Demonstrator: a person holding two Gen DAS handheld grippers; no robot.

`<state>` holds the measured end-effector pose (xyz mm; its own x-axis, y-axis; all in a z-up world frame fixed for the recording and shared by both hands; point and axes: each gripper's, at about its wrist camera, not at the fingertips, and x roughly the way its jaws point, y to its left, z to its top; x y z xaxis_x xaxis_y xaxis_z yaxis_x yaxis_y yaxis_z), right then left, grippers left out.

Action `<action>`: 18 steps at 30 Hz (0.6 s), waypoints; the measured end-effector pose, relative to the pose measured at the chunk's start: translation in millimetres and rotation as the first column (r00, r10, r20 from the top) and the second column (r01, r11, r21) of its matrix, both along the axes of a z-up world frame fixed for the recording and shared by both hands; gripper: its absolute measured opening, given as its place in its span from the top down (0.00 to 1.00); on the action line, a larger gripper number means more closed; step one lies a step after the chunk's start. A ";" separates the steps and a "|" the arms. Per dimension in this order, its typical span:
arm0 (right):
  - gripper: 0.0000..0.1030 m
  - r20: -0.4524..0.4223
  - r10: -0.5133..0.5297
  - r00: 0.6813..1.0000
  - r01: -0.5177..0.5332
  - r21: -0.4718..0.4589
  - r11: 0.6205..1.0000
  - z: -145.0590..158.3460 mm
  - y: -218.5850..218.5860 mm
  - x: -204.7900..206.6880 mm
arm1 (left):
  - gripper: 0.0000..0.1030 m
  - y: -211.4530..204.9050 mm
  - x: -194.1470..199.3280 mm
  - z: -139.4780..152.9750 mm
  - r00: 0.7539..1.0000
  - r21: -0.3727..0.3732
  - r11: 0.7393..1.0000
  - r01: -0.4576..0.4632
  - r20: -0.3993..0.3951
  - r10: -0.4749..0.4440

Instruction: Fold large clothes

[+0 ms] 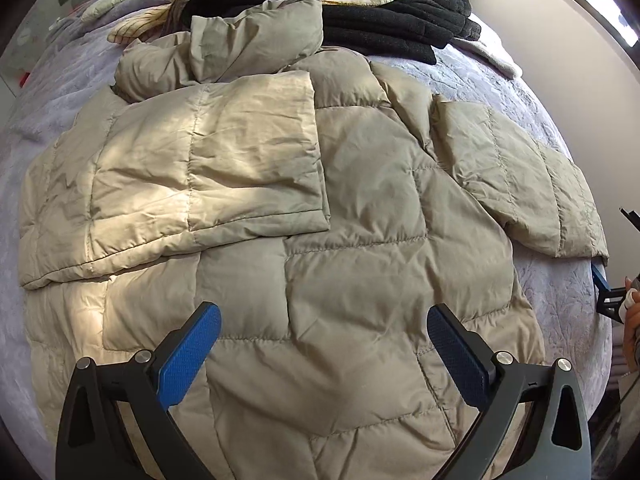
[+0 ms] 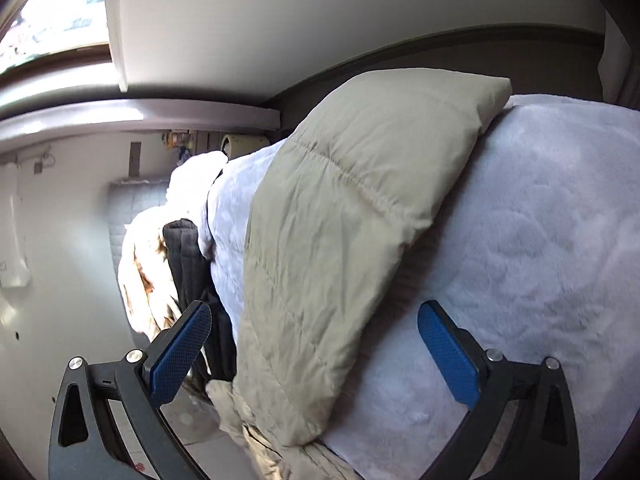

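While left sleeve point(image 1: 224, 148) lies folded across jacket point(image 1: 360, 240) on bed point(image 1: 560, 300), right sleeve point(image 2: 360, 216) lies unfolded, running from 6 toward 1 o'clock between spread jaws of right gripper point(image 2: 314, 338); probably nearer arm. Left gripper point(image 1: 324, 330) jaws spread, empty, above hem.

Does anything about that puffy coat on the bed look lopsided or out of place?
Yes. On the beige puffer jacket, one sleeve is folded across the body, while the other sleeve sticks out sideways to the edge of the bed. Nothing looks torn or spilled.
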<state>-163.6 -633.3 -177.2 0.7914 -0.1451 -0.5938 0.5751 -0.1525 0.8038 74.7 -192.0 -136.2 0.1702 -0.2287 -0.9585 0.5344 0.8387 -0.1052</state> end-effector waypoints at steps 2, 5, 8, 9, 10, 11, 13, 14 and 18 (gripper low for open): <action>0.02 0.008 -0.014 1.000 0.014 0.003 1.000 -3.2 -10.1 6.1 | 0.00 -3.7 0.5 0.4 1.000 0.015 1.000 0.001 0.013 -0.001; 0.20 0.026 -0.010 1.000 0.010 0.018 1.000 -4.8 -18.9 18.8 | 0.00 -4.7 2.1 0.5 1.000 0.024 1.000 -0.004 0.018 0.003; 0.68 0.028 0.014 1.000 -0.015 0.061 0.998 -11.1 -23.4 31.5 | 0.00 -5.9 3.6 -2.3 1.000 0.058 0.998 0.000 0.022 -0.001; 0.75 0.047 0.022 0.999 -0.025 0.064 0.998 -12.3 -23.2 36.1 | 0.00 -5.6 3.7 -3.0 0.999 0.072 0.997 -0.001 0.032 -0.001; 0.86 0.052 0.026 0.998 -0.029 0.056 0.998 -10.4 -22.1 39.5 | 0.00 -4.7 4.1 -3.1 0.999 0.083 0.997 -0.005 0.041 0.001; 0.88 0.062 0.031 0.998 -0.034 0.040 0.999 -6.8 -20.5 42.6 | 0.00 -5.1 5.1 -3.9 0.999 0.093 0.996 -0.008 0.046 0.003; 0.89 0.100 0.064 0.993 -0.065 0.014 0.998 0.5 -15.9 51.1 | 0.00 -1.3 8.4 -4.6 0.998 0.109 0.994 -0.023 0.056 0.017; 0.89 0.116 0.085 0.990 -0.085 -0.002 0.996 6.5 -12.6 57.6 | 0.00 1.7 10.0 -4.9 0.998 0.116 0.993 -0.029 0.060 0.023; 0.89 0.135 0.220 0.966 -0.205 -0.120 0.971 42.8 8.0 89.6 | 0.00 11.5 16.1 -3.8 0.997 0.127 0.991 -0.039 0.074 0.030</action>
